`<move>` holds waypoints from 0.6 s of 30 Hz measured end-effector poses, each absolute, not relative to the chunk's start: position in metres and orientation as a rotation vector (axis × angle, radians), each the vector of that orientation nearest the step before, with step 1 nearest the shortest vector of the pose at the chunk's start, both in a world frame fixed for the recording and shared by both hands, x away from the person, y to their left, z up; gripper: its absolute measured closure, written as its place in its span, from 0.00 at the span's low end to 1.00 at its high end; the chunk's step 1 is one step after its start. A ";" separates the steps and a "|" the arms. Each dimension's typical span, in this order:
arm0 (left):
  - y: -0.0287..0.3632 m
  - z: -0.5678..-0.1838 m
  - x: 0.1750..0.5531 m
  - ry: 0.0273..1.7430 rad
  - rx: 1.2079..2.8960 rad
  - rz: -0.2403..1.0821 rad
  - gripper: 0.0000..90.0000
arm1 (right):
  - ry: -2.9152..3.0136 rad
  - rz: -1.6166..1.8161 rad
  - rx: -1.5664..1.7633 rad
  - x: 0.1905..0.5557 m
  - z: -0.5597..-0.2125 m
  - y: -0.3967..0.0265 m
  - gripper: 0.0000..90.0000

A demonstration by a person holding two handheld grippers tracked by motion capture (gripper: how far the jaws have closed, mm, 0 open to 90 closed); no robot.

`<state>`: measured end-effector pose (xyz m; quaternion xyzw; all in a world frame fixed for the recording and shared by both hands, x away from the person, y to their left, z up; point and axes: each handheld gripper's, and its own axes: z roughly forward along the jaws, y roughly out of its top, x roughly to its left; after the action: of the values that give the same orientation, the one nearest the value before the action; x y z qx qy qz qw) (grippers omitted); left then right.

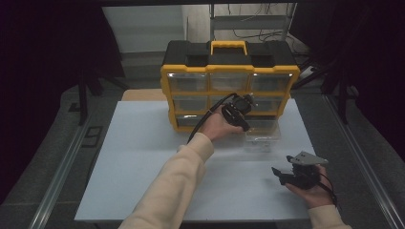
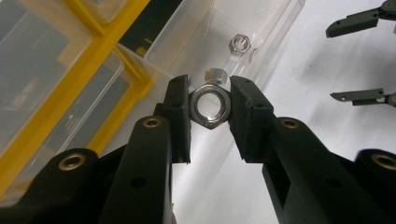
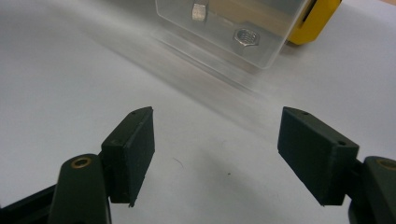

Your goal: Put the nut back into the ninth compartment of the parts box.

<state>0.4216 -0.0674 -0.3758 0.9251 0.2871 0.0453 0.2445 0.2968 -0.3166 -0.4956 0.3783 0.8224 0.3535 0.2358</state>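
Note:
My left gripper (image 2: 210, 91) is shut on a steel hex nut (image 2: 211, 105), with the pads pressing on its flats. In the high view the left gripper (image 1: 241, 119) is held just in front of the yellow and black drawer organizer (image 1: 229, 71), above a clear plastic drawer (image 1: 260, 140) that stands pulled out on the table. Two more nuts (image 2: 240, 44) lie inside the clear drawer (image 2: 261, 28). My right gripper (image 3: 217, 154) stands open over bare white tabletop with nothing between its jaws. It rests at the near right (image 1: 282, 175), pointing toward the drawer (image 3: 224, 28).
The white table board (image 1: 143, 162) spreads wide to the left and in front of the organizer. Metal rails (image 1: 62, 167) run along both sides of the board. The organizer's yellow corner (image 3: 320, 18) sits just behind the drawer.

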 end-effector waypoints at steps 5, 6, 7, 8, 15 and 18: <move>-0.075 -0.380 0.425 0.777 2.525 0.119 0.78 | 2.254 0.971 1.036 0.297 -0.495 -0.317 0.32; -0.076 -0.381 0.426 0.774 2.527 0.119 0.78 | 2.254 0.971 1.036 0.297 -0.495 -0.317 0.31; -0.077 -0.381 0.427 0.773 2.526 0.120 0.78 | 2.255 0.971 1.036 0.297 -0.495 -0.317 0.31; -0.078 -0.382 0.428 0.771 2.525 0.120 0.78 | 2.253 0.970 1.033 0.297 -0.495 -0.317 0.31; -0.083 -0.382 0.434 0.766 2.515 0.111 0.78 | 2.255 0.972 1.035 0.297 -0.495 -0.317 0.31; -0.086 -0.384 0.437 0.761 2.514 0.107 0.78 | 2.257 0.972 1.037 0.297 -0.496 -0.317 0.31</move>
<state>0.4366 -0.0858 -0.3841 0.9251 0.2799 0.0395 0.2534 0.2972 -0.3172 -0.4957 0.3781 0.8224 0.3542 0.2350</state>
